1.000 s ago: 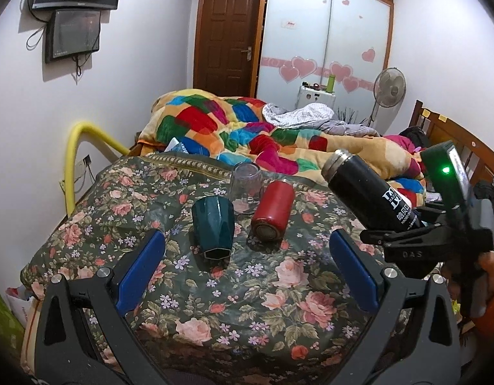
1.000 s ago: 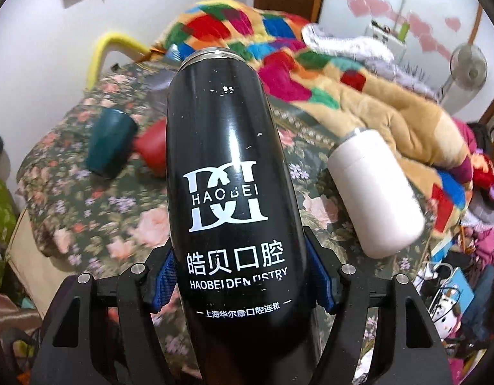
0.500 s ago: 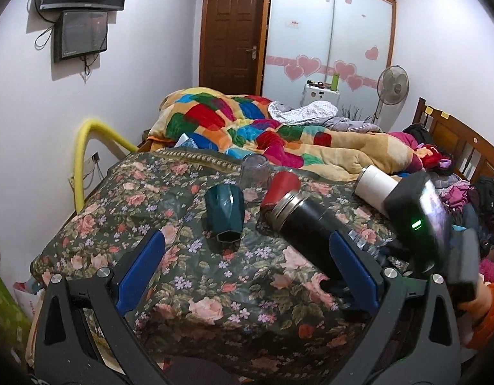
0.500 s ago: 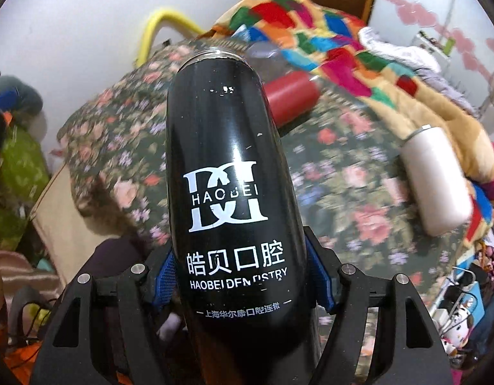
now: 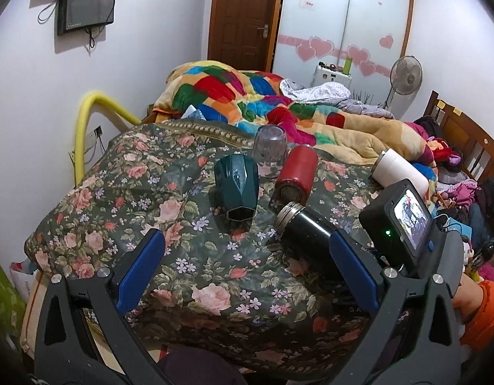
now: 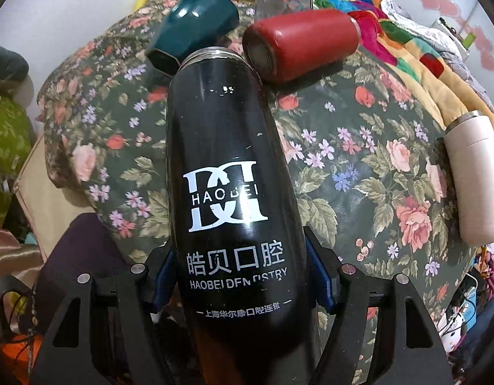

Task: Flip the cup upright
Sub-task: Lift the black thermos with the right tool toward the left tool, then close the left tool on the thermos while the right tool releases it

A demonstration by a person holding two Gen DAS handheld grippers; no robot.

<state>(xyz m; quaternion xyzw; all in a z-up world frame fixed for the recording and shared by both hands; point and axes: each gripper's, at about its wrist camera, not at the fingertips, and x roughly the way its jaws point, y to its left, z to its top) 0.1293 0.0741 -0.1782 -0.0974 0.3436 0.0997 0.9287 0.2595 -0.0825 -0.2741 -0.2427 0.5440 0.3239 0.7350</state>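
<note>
Blue-padded fingers [image 6: 320, 276] of my right gripper [image 6: 238, 276] are clamped on the lower body of the glossy black steel flask with white HAOBEI lettering [image 6: 227, 166]. One pad presses each side. In the right wrist view the flask runs straight away from the camera, its silver threaded mouth [image 6: 214, 56] at the far end. In the left wrist view the flask [image 5: 306, 235] lies tilted low over the dark floral bedspread [image 5: 182, 224], mouth toward the other cups; I cannot tell whether its side touches the cloth.

My left gripper [image 5: 245, 272] hangs above the near edge of the bedspread, its fingers spread wide with nothing between them.

Just past the flask mouth, the faceted dark-green ceramic cup [image 5: 237, 189] lies on its side, hexagonal end toward the camera. Beside it on the right, the red cylindrical cup [image 5: 296, 173] also lies on its side, open end facing the grippers and close to the flask mouth. Behind these two, the clear glass tumbler [image 5: 269, 150] stands with its wider end down.

Farther right, well apart from the group, the cream-white cylindrical flask with a steel collar [image 6: 471, 176] lies on its side near the bedspread edge.

Beyond the bedspread lies a patchwork quilt in many colours [image 5: 247, 96].
</note>
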